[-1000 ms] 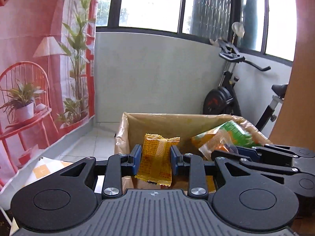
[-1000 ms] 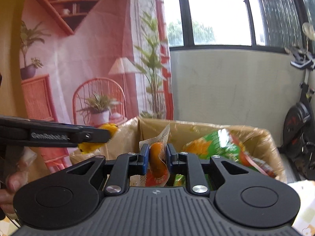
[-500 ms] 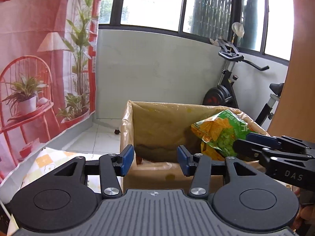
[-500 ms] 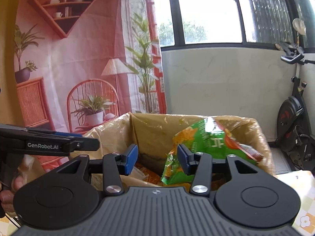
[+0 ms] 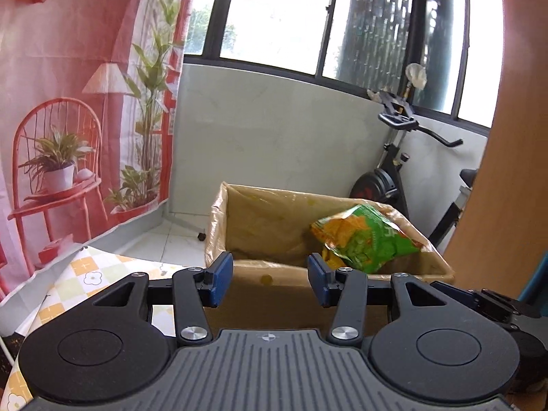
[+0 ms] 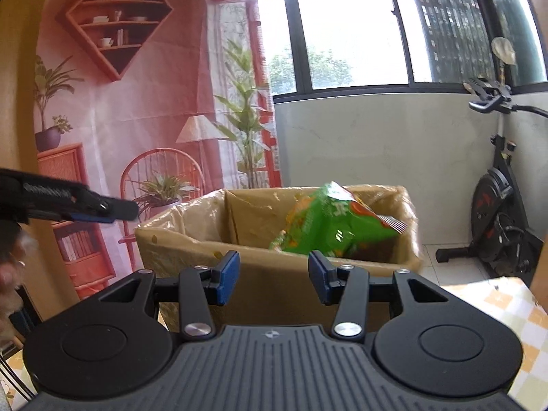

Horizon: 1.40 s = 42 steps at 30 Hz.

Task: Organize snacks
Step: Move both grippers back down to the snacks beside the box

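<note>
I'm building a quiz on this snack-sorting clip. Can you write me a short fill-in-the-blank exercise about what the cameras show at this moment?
1. The green chip bag sits inside the cardboard ____.
2. Nothing is between the blue pads of the left tongs, so they are ____.
3. The right tongs are ____ too, holding no snack.
4. An exercise ____ stands by the wall beyond the box.

Missing words: box; open; open; bike

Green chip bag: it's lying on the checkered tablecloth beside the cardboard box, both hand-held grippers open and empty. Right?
Not quite. The green chip bag sits inside the cardboard box, as the right wrist view shows. The left hand-held gripper and right hand-held gripper are indeed open and empty.
</note>
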Motion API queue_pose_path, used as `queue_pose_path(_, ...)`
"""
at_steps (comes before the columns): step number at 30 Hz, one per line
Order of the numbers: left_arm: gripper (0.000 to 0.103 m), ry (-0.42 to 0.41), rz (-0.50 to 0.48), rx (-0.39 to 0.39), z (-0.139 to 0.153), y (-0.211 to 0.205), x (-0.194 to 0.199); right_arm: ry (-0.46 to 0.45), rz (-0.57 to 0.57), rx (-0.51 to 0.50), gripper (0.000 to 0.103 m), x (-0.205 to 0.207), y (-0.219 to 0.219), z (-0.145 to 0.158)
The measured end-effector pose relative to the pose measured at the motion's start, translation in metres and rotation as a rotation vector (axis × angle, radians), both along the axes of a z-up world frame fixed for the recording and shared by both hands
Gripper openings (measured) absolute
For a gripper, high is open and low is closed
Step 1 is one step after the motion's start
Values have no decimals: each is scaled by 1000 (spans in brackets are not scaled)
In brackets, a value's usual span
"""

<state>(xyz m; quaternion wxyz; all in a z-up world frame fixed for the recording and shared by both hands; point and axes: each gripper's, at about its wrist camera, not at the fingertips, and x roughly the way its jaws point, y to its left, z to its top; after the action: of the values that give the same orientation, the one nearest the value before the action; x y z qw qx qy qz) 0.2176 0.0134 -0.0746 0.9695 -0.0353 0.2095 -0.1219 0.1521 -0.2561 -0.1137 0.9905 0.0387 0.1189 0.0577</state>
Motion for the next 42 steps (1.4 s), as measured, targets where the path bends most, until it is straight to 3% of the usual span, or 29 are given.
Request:
queue_pose_path(3,51,25,-24,26,-12,-7,-4,18,-25,24,48,-5,-8,-9)
queue_pose_path(11,51,149,-66,-5,-64,-17,-11,79,-61,26,48,-17,-21,-41)
queue_pose_path(17,51,233,-102,2,-102,-26,-4,190,-104,74,48,-16,-32,-80)
queue_pose_path(21,51,271,-120,-5,-124,-31,7,286,-144,90,58,-10,-36,-108)
queue_pose_path(26,51,319,-109,14,-151,-36,18,336,-178,82,58,-6,-40,-133)
queue_pose_path(30,52,338,-92,20,-166,-37,28,355,-199,92,59,-6,-44,-144)
queue_pose_path(33,53,355,-70,40,-176,-42,38,367,-213,94,69,-4,-43,-149)
queue_pose_path(42,54,369,-28,123,-196,-57,61,365,-211,63,69,-2,-39,-153)
